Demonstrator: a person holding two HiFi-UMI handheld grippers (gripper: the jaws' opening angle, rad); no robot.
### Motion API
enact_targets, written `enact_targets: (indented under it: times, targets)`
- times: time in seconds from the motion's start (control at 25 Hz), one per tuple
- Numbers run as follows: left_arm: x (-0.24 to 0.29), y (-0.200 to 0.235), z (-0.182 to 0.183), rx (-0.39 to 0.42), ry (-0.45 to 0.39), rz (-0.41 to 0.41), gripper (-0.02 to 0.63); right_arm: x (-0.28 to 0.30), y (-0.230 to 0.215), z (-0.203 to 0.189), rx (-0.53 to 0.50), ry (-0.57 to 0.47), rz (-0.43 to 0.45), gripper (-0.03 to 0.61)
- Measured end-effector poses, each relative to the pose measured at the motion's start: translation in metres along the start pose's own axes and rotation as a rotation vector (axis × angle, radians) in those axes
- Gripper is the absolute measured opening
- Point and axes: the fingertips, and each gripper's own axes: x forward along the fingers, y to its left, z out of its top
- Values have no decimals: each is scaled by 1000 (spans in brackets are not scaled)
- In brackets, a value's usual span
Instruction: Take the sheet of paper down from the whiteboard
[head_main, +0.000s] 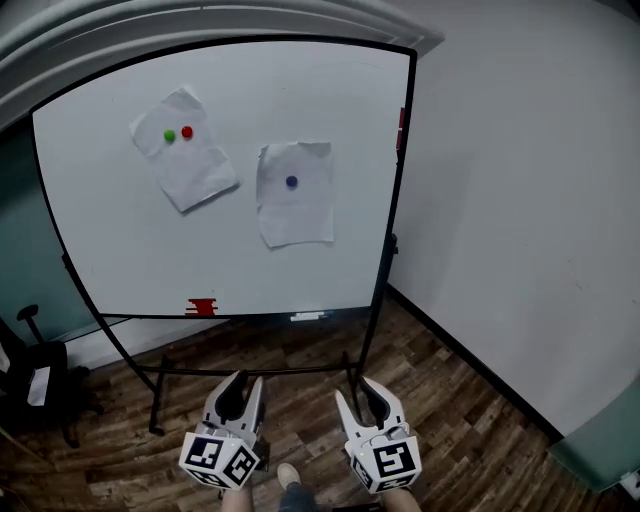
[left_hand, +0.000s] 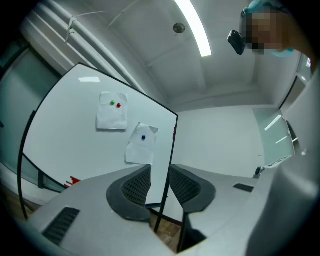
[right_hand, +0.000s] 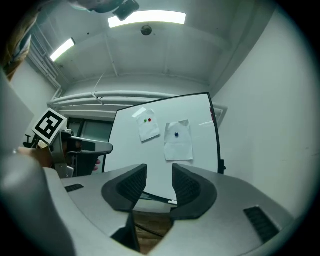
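A wood floor (head_main: 470, 430) and a pale wall (head_main: 520, 200) frame the head view, with a whiteboard (head_main: 120, 230) on a black stand before the wall. Two sheets hang on it, well above both grippers. The left sheet (head_main: 190, 165) is tilted and pinned by a green magnet (head_main: 169, 135) and a red magnet (head_main: 187, 131) side by side. The right sheet (head_main: 297, 205) hangs nearly straight under one blue magnet (head_main: 291, 181). A small red thing (head_main: 202, 306) sits at the board's bottom edge, too small to identify. A dark chair (head_main: 35, 380) is cut off by the left border. The left gripper (head_main: 247, 385) and right gripper (head_main: 355, 392) are low in the picture, in front of the stand's base and covering part of it.

In the left gripper view, the left gripper (left_hand: 160, 180) has its jaws apart with nothing between them; the board's black right edge shows through the gap. The gripper's grey body hides the board's lower part. Both sheets show above it, far from the jaws.

In the right gripper view, the right gripper (right_hand: 159, 182) is likewise released and empty, with bare board and its bottom edge seen through the gap. Both sheets hang above the jaws. The left gripper's marker cube shows at the left, partly cut off by the dark rim of the lens.
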Motion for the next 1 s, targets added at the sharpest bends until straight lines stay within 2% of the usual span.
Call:
enact_targets:
  times: [0.24,0.44,0.8,1.0]
  targets:
    - [124,101,37,71,7,0,121,170,-35,12,-15,-32,-13,155]
    - [206,164,56,100,0,-25,122,273,-60,24,-41,-68,-43,155]
    - [294,181,65,130,-19,-117,121,350,-91,53,-79,-145,-83,155]
    - [326,179,79,191,-49,-155,121,379,-103,75,-80,-227,-99,155]
